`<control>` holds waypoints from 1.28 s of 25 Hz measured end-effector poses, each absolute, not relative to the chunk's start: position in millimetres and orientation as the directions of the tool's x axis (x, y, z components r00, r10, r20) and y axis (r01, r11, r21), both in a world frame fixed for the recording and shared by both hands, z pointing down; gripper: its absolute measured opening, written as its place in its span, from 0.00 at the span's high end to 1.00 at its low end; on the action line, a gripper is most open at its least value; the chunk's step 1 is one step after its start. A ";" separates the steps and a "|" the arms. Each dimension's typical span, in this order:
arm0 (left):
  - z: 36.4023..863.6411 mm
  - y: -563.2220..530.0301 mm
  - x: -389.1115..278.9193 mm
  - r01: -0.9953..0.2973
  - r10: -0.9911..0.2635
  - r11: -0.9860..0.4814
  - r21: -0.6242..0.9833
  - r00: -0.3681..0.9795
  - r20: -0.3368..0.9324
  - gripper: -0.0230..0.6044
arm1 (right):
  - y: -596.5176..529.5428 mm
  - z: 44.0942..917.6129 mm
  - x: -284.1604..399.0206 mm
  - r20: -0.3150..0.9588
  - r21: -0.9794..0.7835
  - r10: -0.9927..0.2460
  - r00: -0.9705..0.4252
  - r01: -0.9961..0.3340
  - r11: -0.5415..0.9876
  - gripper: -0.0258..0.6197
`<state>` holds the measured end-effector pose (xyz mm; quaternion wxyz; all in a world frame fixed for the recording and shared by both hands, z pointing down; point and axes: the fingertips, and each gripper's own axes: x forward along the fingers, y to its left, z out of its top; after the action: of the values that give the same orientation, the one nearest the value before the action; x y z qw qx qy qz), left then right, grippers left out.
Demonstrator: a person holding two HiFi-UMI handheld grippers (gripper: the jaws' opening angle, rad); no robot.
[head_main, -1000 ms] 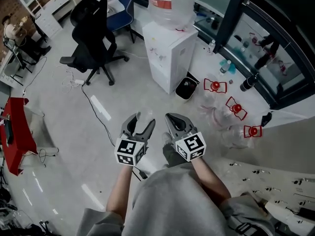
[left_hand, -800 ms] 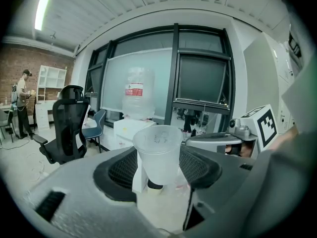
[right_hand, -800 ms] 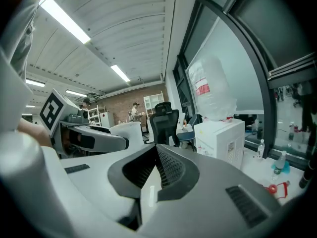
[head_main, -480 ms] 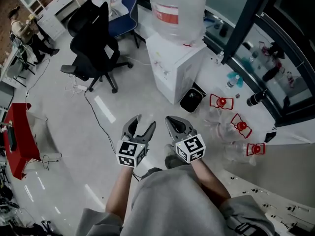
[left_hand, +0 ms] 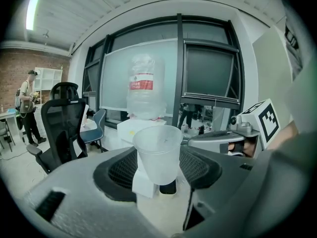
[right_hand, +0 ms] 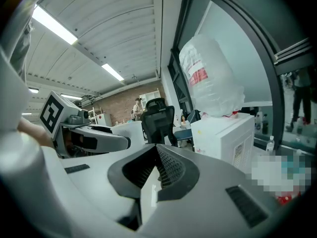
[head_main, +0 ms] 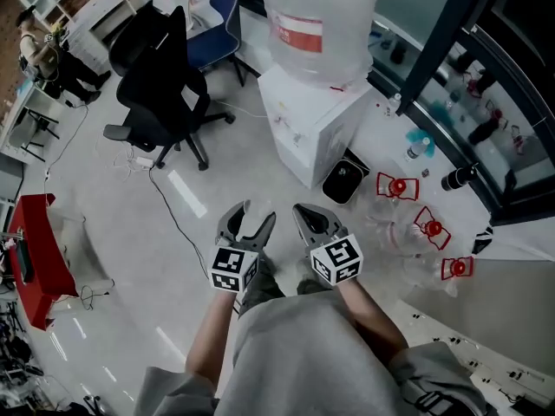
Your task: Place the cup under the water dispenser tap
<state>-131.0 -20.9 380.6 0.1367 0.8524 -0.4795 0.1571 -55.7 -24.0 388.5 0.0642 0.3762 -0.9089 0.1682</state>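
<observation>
My left gripper [head_main: 245,221] is shut on a clear plastic cup [left_hand: 158,150], which stands upright between the two dark pads [left_hand: 124,168]. In the head view the cup is hard to make out. The white water dispenser [head_main: 314,124], with a big water bottle [head_main: 321,20] on top, stands ahead across bare floor, well beyond the cup. In the left gripper view the water dispenser [left_hand: 141,129] shows straight behind the cup. Beside the left one, my right gripper [head_main: 314,221] has its pads [right_hand: 171,168] together and nothing held. The dispenser [right_hand: 225,138] lies to its right.
A black office chair [head_main: 160,85] and a blue chair [head_main: 217,20] stand left of the dispenser. A black bin [head_main: 344,180] and empty bottles with red caps [head_main: 416,224] lie at its right, by the glass wall [head_main: 434,42]. A cable [head_main: 169,202] crosses the floor.
Both grippers have been carried forward toward the dispenser, which now looks larger and nearer in the head view. The cup stays in the left gripper.
</observation>
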 end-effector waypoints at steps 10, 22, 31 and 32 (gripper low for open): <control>399.9 -80.6 -170.1 -0.791 -0.708 -0.603 0.103 0.590 0.388 0.54 | -79.9 410.4 -92.5 0.279 -0.249 -0.755 -0.594 -0.804 0.541 0.94; 421.1 -145.8 -232.2 -0.648 -0.552 -0.744 0.161 0.733 0.397 0.54 | -122.9 423.2 -149.9 0.339 -0.231 -0.856 -0.390 -0.917 0.327 0.94; 452.0 -169.3 -234.6 -0.534 -0.423 -0.824 0.188 0.802 0.422 0.54 | -125.0 428.5 -147.8 0.365 -0.213 -0.909 -0.201 -0.969 0.128 0.95; 456.2 -170.4 -231.4 -0.521 -0.409 -0.832 0.190 0.808 0.425 0.54 | -123.2 430.2 -144.7 0.369 -0.211 -0.912 -0.181 -0.972 0.108 0.94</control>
<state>-231.4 -170.4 456.2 0.1507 0.9387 -0.2477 0.1867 -144.7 -123.2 430.2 0.0730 0.6357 -0.7406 0.2051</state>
